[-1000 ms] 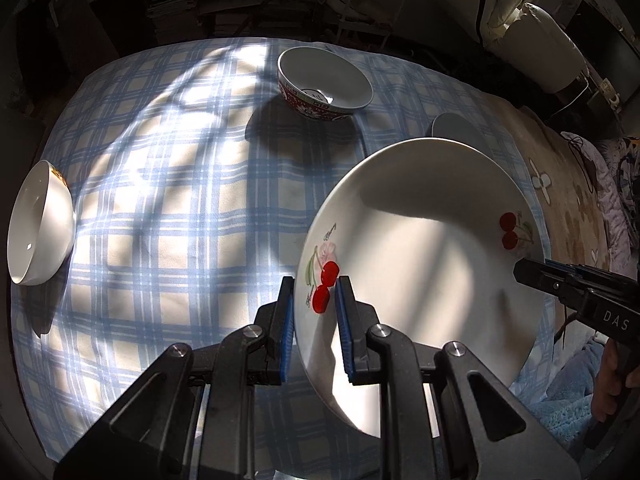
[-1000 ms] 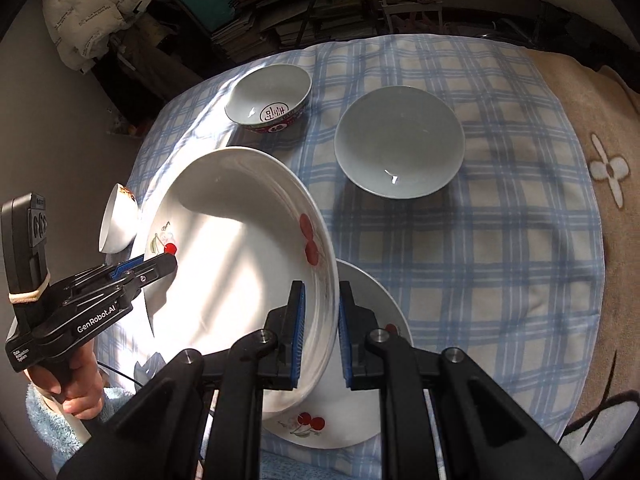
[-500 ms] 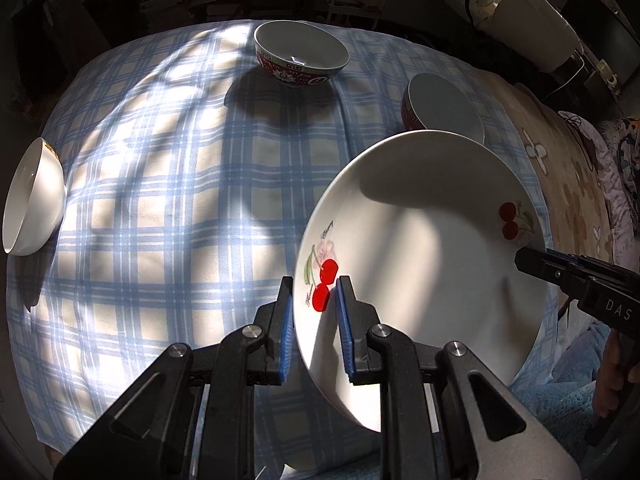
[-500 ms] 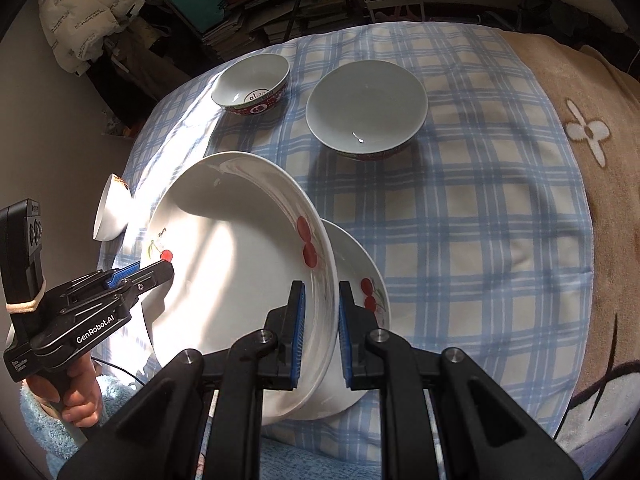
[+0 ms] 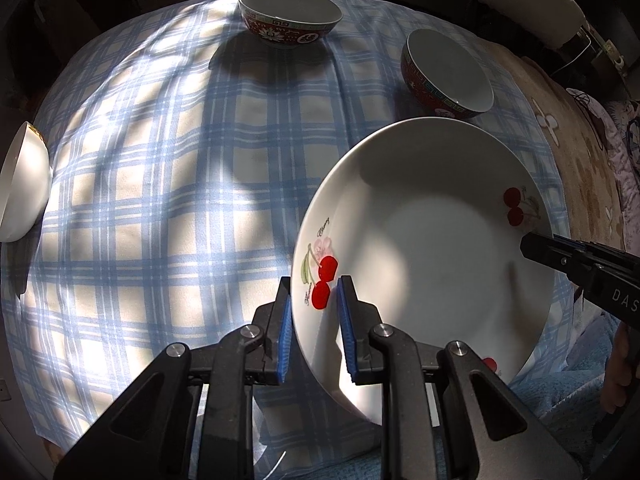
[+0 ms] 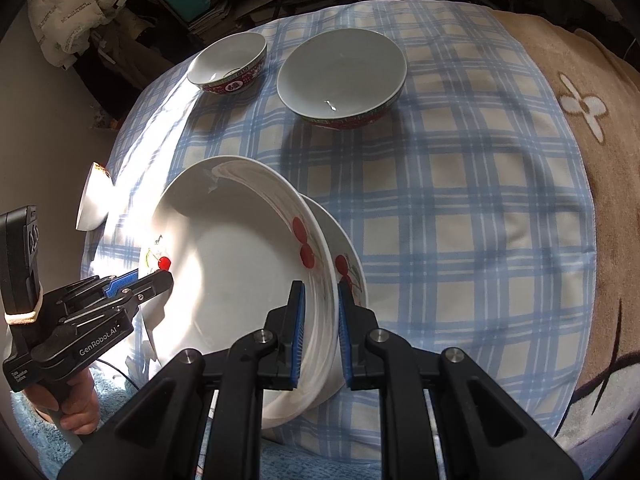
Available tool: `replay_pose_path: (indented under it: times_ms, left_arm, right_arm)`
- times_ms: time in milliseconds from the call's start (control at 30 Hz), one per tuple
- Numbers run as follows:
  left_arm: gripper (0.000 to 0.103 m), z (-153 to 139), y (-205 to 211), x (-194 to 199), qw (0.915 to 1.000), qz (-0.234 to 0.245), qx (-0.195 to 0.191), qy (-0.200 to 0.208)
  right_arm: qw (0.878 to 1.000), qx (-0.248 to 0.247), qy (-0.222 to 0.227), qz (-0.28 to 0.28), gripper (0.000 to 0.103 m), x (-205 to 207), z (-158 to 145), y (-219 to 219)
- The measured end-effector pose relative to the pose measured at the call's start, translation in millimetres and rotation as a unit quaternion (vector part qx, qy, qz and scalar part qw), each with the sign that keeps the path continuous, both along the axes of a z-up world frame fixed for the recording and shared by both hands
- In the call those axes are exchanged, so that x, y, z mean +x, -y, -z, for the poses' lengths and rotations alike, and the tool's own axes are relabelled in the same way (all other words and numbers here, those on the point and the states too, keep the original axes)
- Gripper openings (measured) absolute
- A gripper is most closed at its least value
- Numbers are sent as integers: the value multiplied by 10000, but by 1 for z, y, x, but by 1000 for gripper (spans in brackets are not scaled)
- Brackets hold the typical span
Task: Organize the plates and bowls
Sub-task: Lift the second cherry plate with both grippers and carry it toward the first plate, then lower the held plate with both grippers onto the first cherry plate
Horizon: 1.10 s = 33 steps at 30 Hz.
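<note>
A big white plate (image 5: 432, 248) with cherry prints hangs tilted over the checked tablecloth (image 5: 168, 184). My left gripper (image 5: 312, 300) is shut on its left rim beside a cherry print. My right gripper (image 6: 320, 304) is shut on the opposite rim; its tip shows at the right edge in the left wrist view as the right gripper (image 5: 532, 246). In the right wrist view the held plate (image 6: 240, 272) sits low over a second cherry plate (image 6: 348, 256) lying on the cloth, and the left gripper (image 6: 160, 276) grips the far rim. Whether the two plates touch I cannot tell.
Two red-patterned bowls stand at the back: a small bowl (image 6: 228, 64) and a wider bowl (image 6: 342, 76). A plain white bowl (image 5: 22, 192) sits at the cloth's left edge. A beige blanket (image 6: 580, 120) covers the right side. A hand (image 6: 68, 408) holds the left gripper's handle.
Both grippers have come down with the big plate, bringing it lower over the second plate. The bowls at the back now appear higher in both views.
</note>
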State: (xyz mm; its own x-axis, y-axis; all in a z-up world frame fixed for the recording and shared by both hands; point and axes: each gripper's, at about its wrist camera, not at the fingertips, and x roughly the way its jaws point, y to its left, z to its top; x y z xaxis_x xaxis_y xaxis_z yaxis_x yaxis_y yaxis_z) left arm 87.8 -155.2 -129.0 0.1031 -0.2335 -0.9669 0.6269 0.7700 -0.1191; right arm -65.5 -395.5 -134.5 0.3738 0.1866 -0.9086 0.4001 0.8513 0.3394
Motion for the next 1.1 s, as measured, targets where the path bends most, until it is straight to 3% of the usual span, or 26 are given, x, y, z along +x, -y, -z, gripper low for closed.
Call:
replay_pose_path:
  times_ms: [600, 1100]
  left_arm:
    - [21, 20, 4, 3, 9995, 17, 297, -91]
    - [23, 33, 11, 2, 9994, 65, 340, -71]
  right_arm:
    - [9991, -112, -397, -119, 17, 12, 21, -9]
    - [9991, -147, -364, -135, 19, 14, 22, -9]
